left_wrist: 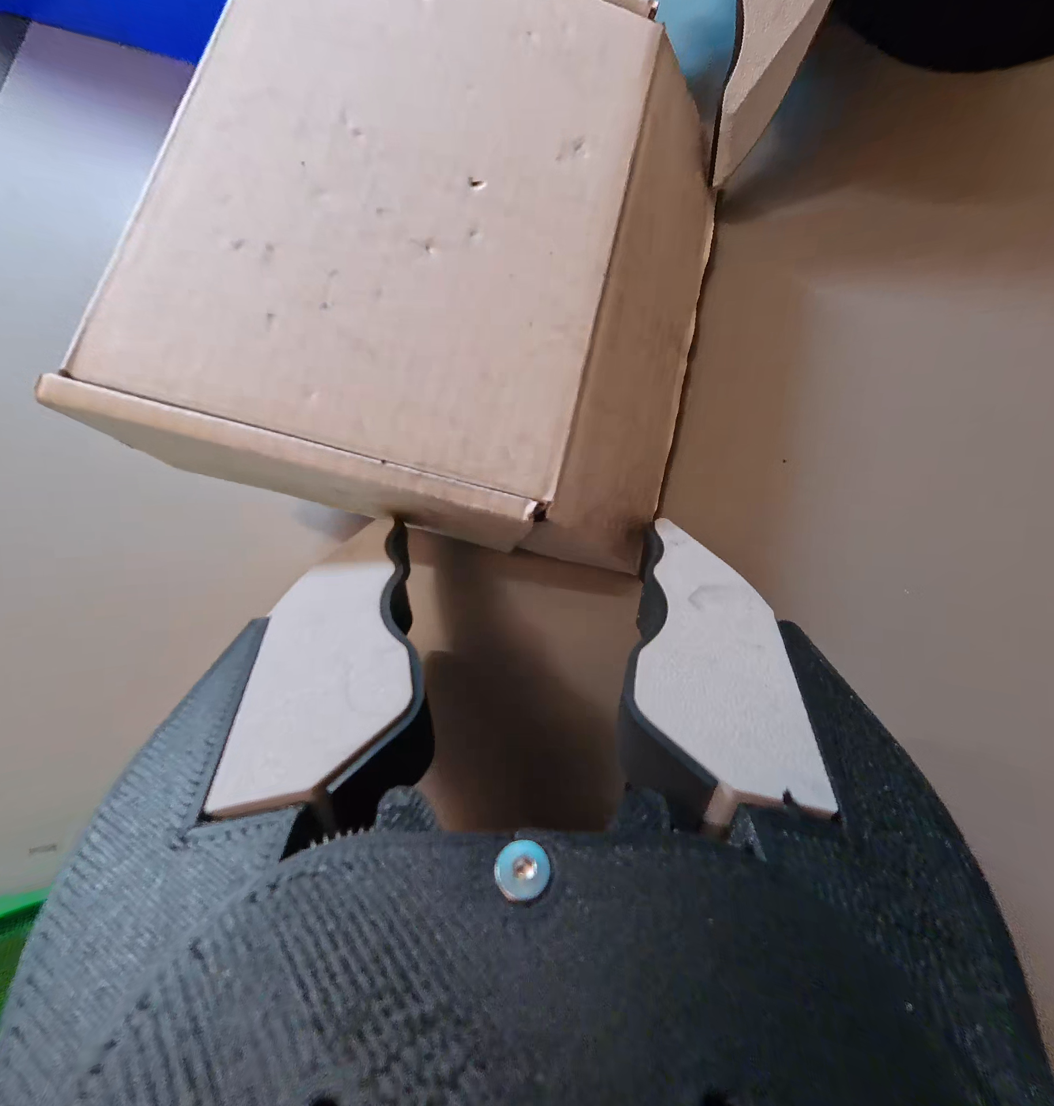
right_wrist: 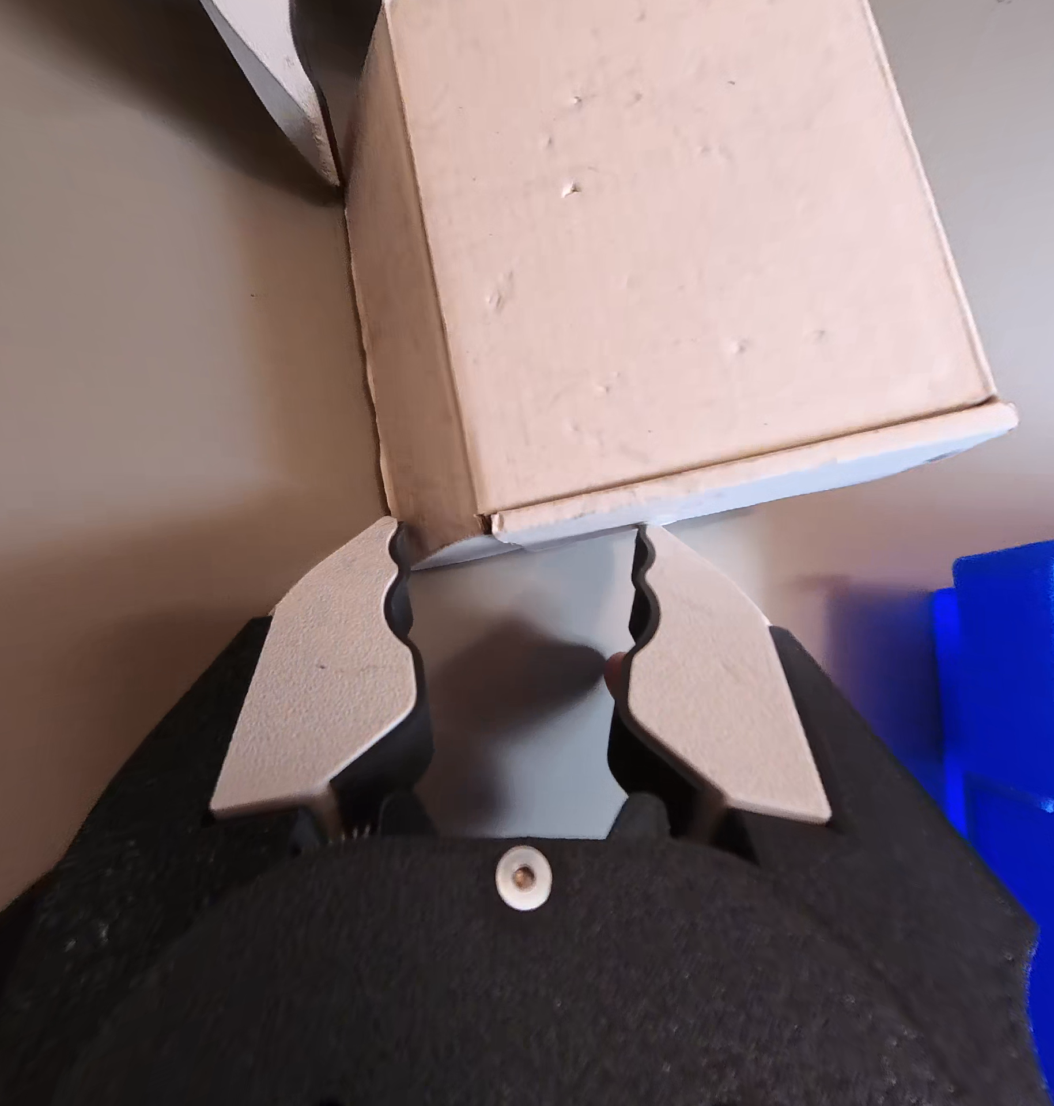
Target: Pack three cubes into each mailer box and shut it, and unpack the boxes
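Note:
A brown cardboard mailer box (left_wrist: 362,239) sits on the table with its lid down; the lid's near flap edge sticks out slightly. No cubes show. My left gripper (left_wrist: 524,529) is open, its fingertips at the box's near right corner, one under the flap edge. In the right wrist view the box (right_wrist: 692,269) also has its lid down. My right gripper (right_wrist: 518,529) is open, its fingertips at the near left corner. A grey finger of the other gripper shows at the box's far corner in the left wrist view (left_wrist: 752,90) and in the right wrist view (right_wrist: 273,90).
A blue bin stands behind the box in the left wrist view (left_wrist: 93,24) and close on the right in the right wrist view (right_wrist: 1021,718). A green object (left_wrist: 3,939) lies at lower left. A dark object (left_wrist: 961,36) sits at the far right. The table (left_wrist: 871,419) is beige. The grippers' ends are close to 15 centimetres from one another.

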`<state>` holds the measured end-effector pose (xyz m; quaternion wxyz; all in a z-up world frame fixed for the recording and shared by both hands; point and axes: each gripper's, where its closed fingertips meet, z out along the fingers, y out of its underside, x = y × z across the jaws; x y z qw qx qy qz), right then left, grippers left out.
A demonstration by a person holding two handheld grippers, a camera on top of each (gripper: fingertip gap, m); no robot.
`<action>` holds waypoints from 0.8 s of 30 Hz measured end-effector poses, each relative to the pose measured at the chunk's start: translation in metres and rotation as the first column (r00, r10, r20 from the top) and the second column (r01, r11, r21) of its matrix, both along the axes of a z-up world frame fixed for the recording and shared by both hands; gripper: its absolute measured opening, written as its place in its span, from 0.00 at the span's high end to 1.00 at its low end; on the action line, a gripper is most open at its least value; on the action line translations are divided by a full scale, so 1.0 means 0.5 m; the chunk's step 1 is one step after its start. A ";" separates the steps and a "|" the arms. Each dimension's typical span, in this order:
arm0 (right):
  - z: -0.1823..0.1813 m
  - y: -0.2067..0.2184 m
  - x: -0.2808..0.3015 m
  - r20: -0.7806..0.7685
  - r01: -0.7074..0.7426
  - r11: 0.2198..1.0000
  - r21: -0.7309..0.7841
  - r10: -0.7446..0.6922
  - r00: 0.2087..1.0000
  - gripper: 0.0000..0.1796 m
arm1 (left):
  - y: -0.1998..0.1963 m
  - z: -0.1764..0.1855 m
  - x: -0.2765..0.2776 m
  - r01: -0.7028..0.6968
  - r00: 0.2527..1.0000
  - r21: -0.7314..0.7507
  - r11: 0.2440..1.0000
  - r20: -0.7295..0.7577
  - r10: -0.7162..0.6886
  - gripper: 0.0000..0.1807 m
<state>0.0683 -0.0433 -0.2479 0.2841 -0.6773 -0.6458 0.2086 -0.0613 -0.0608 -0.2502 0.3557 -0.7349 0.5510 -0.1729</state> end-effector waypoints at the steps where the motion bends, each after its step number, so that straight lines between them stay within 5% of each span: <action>1: 0.000 0.001 0.000 0.000 -0.001 1.000 0.002 0.001 1.000 0.60 | 0.001 0.000 0.000 -0.001 1.000 0.000 1.000 0.006 0.001 0.59; 24: -0.004 -0.005 0.001 0.006 0.009 1.000 -0.002 -0.009 1.000 0.75 | -0.007 -0.006 -0.005 -0.037 0.999 0.010 0.999 -0.021 0.037 0.75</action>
